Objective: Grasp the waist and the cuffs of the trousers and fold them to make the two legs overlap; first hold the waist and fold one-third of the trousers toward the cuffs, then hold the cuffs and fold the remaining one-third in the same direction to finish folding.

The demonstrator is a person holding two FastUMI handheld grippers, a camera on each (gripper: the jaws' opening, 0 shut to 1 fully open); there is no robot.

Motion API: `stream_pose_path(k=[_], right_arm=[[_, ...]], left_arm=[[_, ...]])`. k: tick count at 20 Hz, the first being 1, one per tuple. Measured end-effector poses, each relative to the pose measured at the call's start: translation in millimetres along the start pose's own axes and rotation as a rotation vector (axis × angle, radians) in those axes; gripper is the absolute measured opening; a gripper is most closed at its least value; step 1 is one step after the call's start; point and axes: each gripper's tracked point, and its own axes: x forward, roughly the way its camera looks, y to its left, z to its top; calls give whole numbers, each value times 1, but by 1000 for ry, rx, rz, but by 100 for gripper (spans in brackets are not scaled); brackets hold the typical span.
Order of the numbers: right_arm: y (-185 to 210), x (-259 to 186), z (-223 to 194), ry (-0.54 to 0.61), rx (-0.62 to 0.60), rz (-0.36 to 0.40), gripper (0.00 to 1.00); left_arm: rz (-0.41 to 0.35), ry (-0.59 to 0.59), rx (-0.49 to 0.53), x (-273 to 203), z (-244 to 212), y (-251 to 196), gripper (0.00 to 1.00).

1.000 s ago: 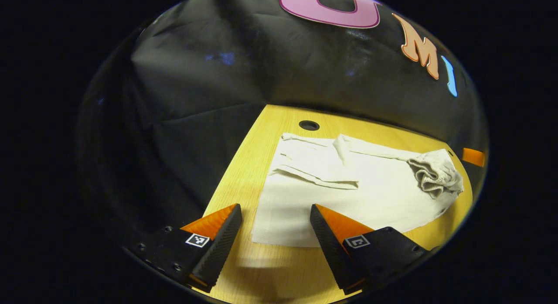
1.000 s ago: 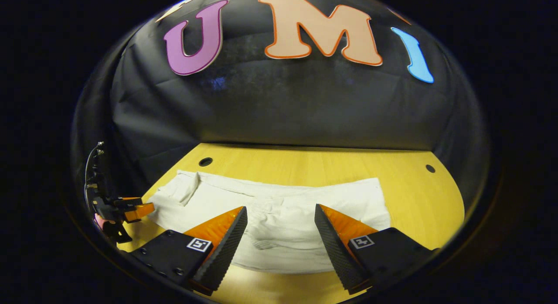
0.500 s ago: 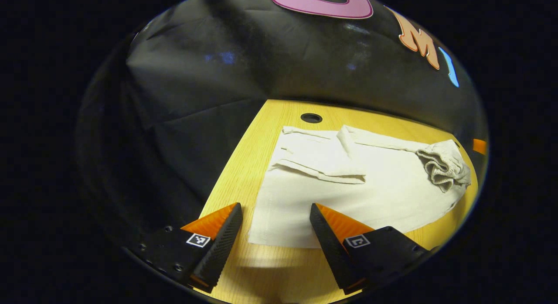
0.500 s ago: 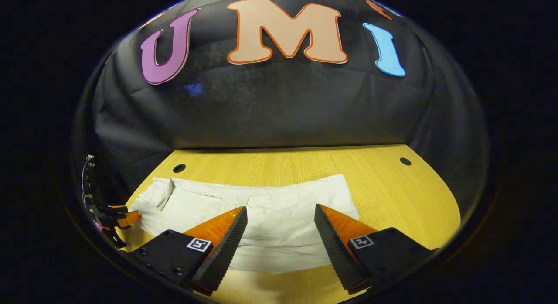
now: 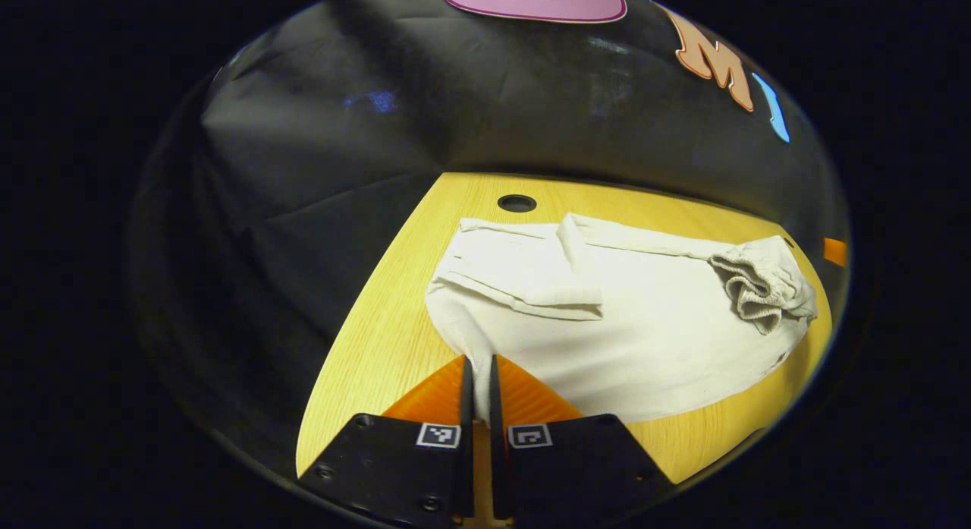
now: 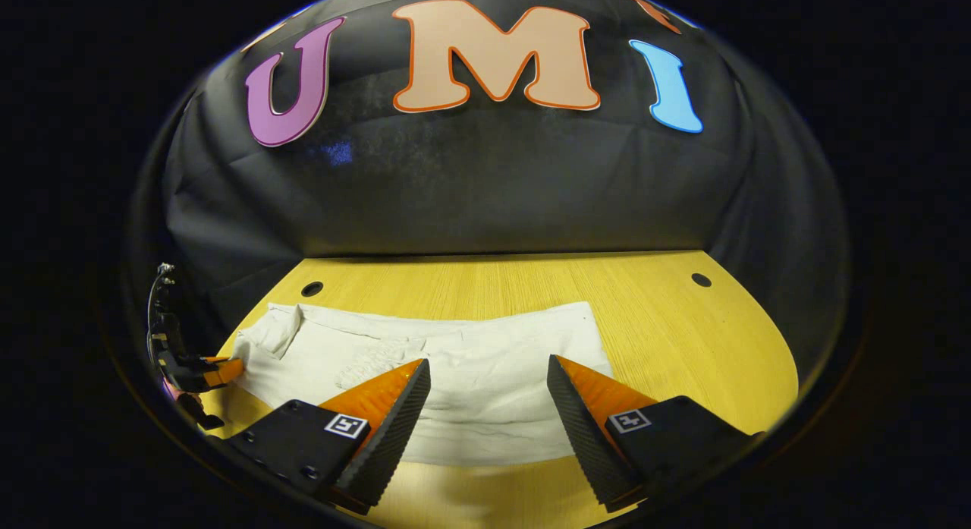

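Where the left gripper meets the cloth, its fingers are pressed together on the near cuff corner of the white trousers, which spread ahead of it and to its right across the tabletop. The bunched waist lies at the far right end. In the right gripper view, the right gripper stands wide, hovering over the near edge of the trousers, the cloth showing between its fingers. The left gripper shows far to its left at the trousers' end.
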Motion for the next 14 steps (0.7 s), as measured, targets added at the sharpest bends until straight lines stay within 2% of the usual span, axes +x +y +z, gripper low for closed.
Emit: stream_pose_path(k=[4,8,14], right_arm=[[-17,-12,0,-3,1,-11,99],[-43,-23,1,-5,0,-35,99],[-74,-38,3,-22,25,-38,97]], left_arm=[[-4,-27,-24,-1,7,-2,0],[-32,-57,-22,-10,22,-11,0],[-102,-141,-16,-34,71,-68,0]])
